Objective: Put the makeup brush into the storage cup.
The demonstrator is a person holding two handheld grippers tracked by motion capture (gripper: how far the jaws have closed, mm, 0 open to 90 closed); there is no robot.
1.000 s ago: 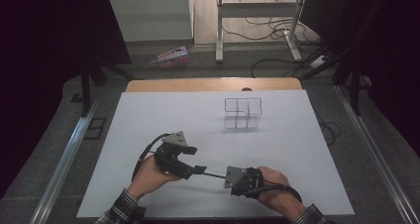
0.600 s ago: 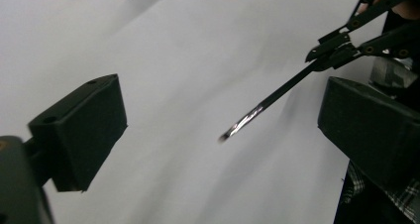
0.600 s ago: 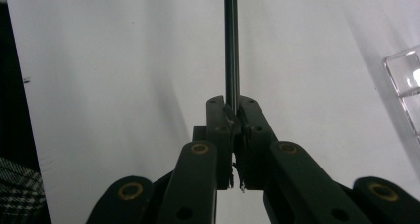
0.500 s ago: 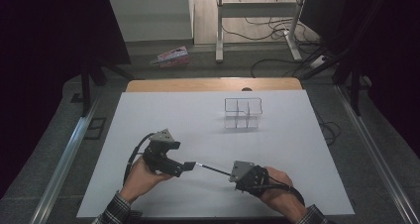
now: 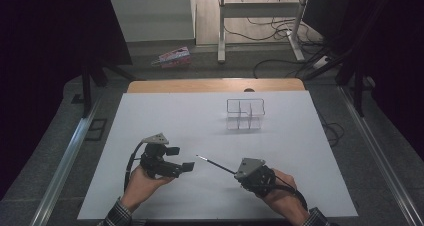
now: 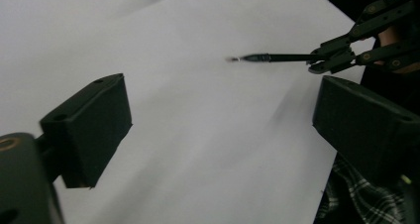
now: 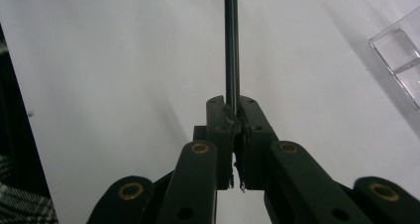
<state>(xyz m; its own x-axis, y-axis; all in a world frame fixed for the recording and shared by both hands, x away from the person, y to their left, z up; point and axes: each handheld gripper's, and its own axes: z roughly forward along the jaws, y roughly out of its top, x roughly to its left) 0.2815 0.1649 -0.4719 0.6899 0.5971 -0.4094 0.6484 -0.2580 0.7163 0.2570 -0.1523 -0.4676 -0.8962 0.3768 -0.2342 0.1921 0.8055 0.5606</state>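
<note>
The fingers [image 7: 233,130] of the right gripper [image 5: 239,172] are clenched tight on the butt end of a thin black pen [image 5: 216,163], which pokes straight out ahead of them, low over the white tabletop [image 5: 280,186]. In the right gripper view the pen [image 7: 230,40] runs up from between the two pads and out past the top edge. Its pale tip points toward the left gripper [image 5: 181,158], whose fingers [image 5: 187,166] stand released with nothing between them; their jaws have lately moved, first wider and then a little inward, with bare tabletop in the gap. In the left gripper view the two black pads [image 6: 91,127] are set wide apart, and the pen [image 6: 277,58] shows beyond them, up and to the right of the gap, clear of both pads, with the right gripper [image 6: 337,58] holding its far end.

The pen's tip stops just short of the left fingers, near but apart. A clear plastic organizer [image 5: 245,114] with inner dividers stands on the tabletop well beyond both sets of fingers, off to the far right of the pen's tip; its corner [image 7: 398,53] shows at the right edge of the right gripper view. A hand [image 5: 142,186] in a plaid sleeve carries the left gripper, and another hand [image 5: 282,186] carries the right.
</note>
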